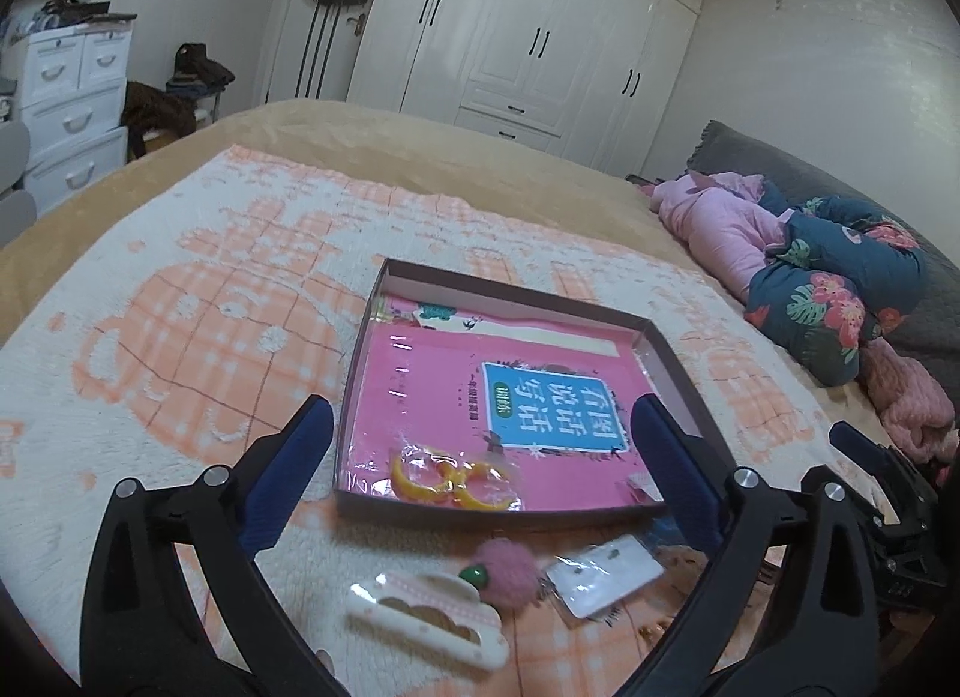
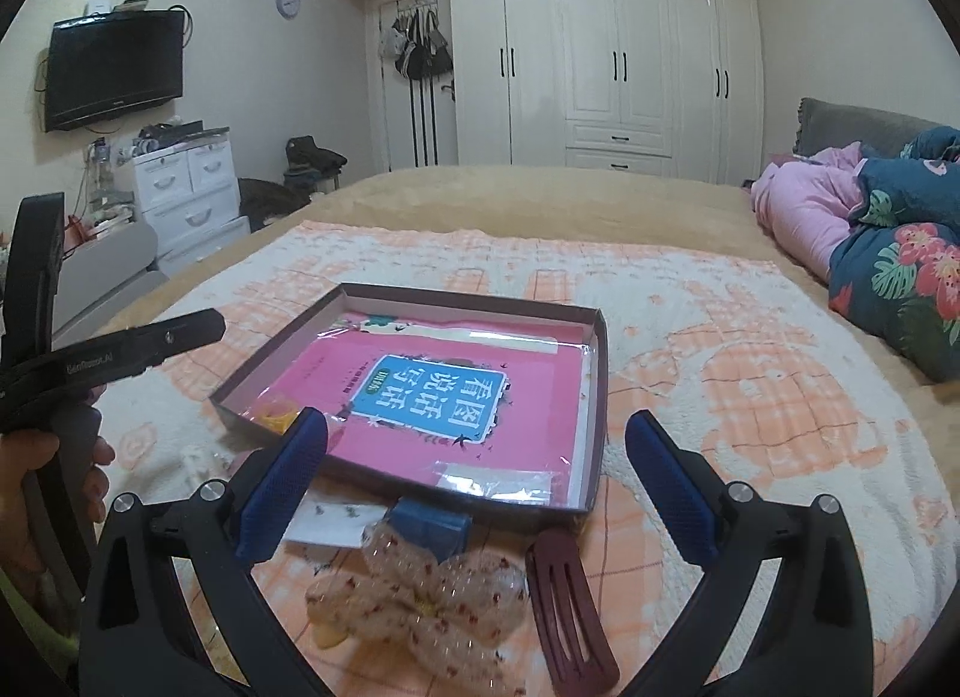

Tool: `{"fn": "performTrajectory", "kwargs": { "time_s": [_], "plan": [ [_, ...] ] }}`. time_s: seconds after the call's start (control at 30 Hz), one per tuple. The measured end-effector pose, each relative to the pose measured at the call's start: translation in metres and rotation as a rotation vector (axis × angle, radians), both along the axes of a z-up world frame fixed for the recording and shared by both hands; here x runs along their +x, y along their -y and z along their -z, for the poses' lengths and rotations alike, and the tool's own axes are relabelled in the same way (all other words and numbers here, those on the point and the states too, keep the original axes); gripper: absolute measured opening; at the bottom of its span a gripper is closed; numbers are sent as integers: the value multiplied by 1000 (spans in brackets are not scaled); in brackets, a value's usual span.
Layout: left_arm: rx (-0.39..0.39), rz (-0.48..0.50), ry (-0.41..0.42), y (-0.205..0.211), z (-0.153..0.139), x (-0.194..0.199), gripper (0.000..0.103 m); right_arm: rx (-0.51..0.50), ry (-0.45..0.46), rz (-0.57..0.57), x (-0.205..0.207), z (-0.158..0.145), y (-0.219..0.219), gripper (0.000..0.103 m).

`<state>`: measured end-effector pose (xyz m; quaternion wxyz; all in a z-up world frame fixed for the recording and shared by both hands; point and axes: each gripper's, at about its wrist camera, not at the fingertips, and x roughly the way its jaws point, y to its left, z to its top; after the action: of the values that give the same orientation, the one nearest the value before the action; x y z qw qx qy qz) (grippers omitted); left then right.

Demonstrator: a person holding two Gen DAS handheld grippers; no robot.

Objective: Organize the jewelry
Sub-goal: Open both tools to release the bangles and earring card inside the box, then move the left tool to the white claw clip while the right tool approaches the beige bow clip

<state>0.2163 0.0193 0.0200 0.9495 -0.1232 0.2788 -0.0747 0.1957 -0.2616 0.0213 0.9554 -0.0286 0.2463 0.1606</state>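
Note:
A shallow brown box (image 1: 516, 292) (image 2: 600, 373) with a pink book (image 1: 432, 385) (image 2: 480, 433) inside lies on the bed. A clear bag of yellow hoop earrings (image 1: 450, 475) lies in its near left corner. My left gripper (image 1: 480, 445) is open and empty, above a white hair claw (image 1: 432, 616), a pink pom-pom (image 1: 510, 574) and an earring card (image 1: 606, 577) lying before the box. My right gripper (image 2: 477, 457) is open and empty, above a sheer bow clip (image 2: 420, 607), a maroon hair clip (image 2: 567, 607), a blue item (image 2: 432, 523) and an earring card (image 2: 336, 520).
An orange-and-white blanket (image 1: 210, 307) covers the bed. Folded quilts and pink clothes (image 1: 810, 271) (image 2: 888, 229) lie at the right. White drawers (image 2: 186, 193) and a wardrobe (image 2: 600, 54) stand beyond. The left gripper's body (image 2: 120, 358) shows at the right view's left edge.

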Motion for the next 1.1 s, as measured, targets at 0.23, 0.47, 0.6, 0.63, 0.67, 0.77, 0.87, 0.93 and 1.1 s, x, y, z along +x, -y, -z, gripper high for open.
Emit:
{"fn": "performTrajectory", "kwargs": {
  "time_s": [0.23, 0.47, 0.6, 0.63, 0.67, 0.77, 0.87, 0.93, 1.1],
  "plan": [
    [4, 2, 33, 2, -13, -24, 92, -10, 23, -13, -27, -3, 4, 97],
    [20, 10, 48, 3, -18, -46, 92, -37, 52, -17, -54, 1, 6, 97],
    [27, 29, 49, 5, -17, -59, 92, -55, 53, -25, -65, 6, 5, 97],
    [29, 34, 45, 5, -17, -61, 92, -63, 56, -28, -68, 7, 5, 97],
    [33, 41, 41, 7, -16, -64, 92, -67, 56, -32, -69, 8, 4, 97],
    [53, 59, 35, 11, -13, -72, 92, -70, 52, -39, -74, 12, 4, 97],
    [66, 74, 28, 16, -10, -78, 92, -66, 43, -44, -76, 14, 5, 97],
    [69, 83, 19, 18, -7, -83, 92, -67, 37, -50, -79, 16, 5, 97],
    [87, 104, -12, 23, 2, -90, 92, -77, 20, -66, -84, 22, 3, 97]
  ]
}}
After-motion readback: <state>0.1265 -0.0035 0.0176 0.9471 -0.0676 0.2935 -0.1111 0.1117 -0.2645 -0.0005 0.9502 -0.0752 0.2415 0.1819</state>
